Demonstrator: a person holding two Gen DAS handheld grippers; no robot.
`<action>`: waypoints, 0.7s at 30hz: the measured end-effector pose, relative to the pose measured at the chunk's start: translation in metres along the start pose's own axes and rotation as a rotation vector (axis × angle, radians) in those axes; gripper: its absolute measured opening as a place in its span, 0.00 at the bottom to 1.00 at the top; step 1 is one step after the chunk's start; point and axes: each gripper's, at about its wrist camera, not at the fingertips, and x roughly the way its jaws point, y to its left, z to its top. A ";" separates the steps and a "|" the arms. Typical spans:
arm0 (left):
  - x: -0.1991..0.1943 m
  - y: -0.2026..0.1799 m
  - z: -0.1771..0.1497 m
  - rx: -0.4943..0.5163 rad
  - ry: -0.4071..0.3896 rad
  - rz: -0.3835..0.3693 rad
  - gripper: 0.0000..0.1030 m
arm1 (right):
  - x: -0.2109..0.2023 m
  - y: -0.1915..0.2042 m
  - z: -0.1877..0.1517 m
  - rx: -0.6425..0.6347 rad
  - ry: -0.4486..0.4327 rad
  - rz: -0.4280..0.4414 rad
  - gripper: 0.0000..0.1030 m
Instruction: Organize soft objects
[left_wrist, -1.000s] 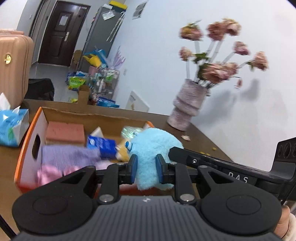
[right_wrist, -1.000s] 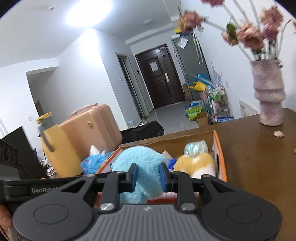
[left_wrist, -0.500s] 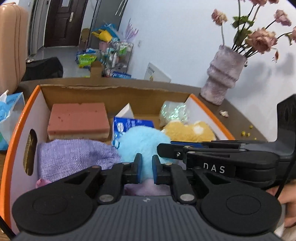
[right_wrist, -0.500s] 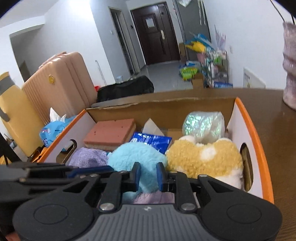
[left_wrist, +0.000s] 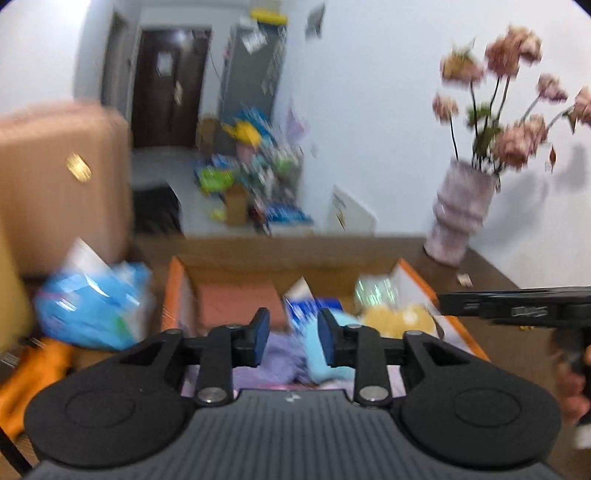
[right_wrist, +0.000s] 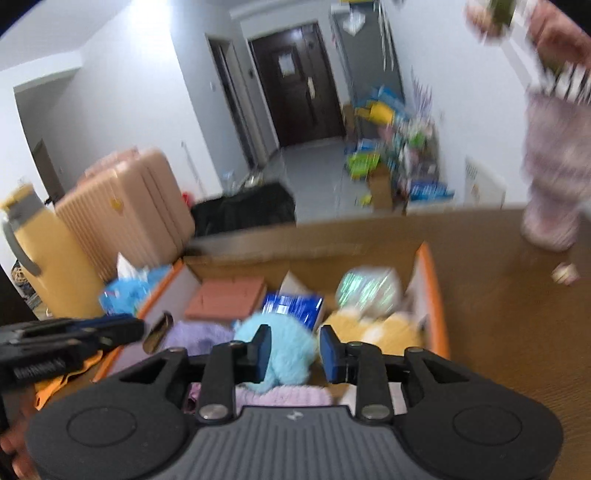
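We see a fluffy, light-blue plush toy (right_wrist: 275, 345), round and fuzzy, lying in an orange-edged cardboard box (right_wrist: 430, 295) on a brown table (right_wrist: 517, 332). It sits among other soft items: a purple cloth (right_wrist: 195, 338), a yellow plush (right_wrist: 373, 330), a pink sponge block (right_wrist: 225, 297), a blue packet (right_wrist: 291, 306) and a shiny green bag (right_wrist: 365, 288).

The right wrist view shows the blue toy almost whole, plus a yellow flask (right_wrist: 44, 254) at far left. The left wrist view shows only a slice of the toy (left_wrist: 314, 350), but takes in a blue tissue pack (left_wrist: 92, 310) outside the box and the whole vase of pink flowers (left_wrist: 461, 214).

Both views are blurred. The left gripper (left_wrist: 290, 338) and the right gripper (right_wrist: 295, 350) are each opening, jaws apart and gripping nothing. The toy lies in the box just beyond and below both sets of fingertips, clear of the pads.
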 end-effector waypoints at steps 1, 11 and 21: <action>-0.014 0.001 0.003 0.006 -0.026 0.023 0.38 | -0.018 0.000 0.003 -0.013 -0.029 -0.019 0.33; -0.110 -0.012 -0.033 0.039 -0.324 0.247 0.97 | -0.145 0.022 -0.028 -0.216 -0.377 -0.156 0.96; -0.138 -0.027 -0.056 0.032 -0.358 0.241 0.99 | -0.177 0.034 -0.069 -0.254 -0.543 -0.184 1.00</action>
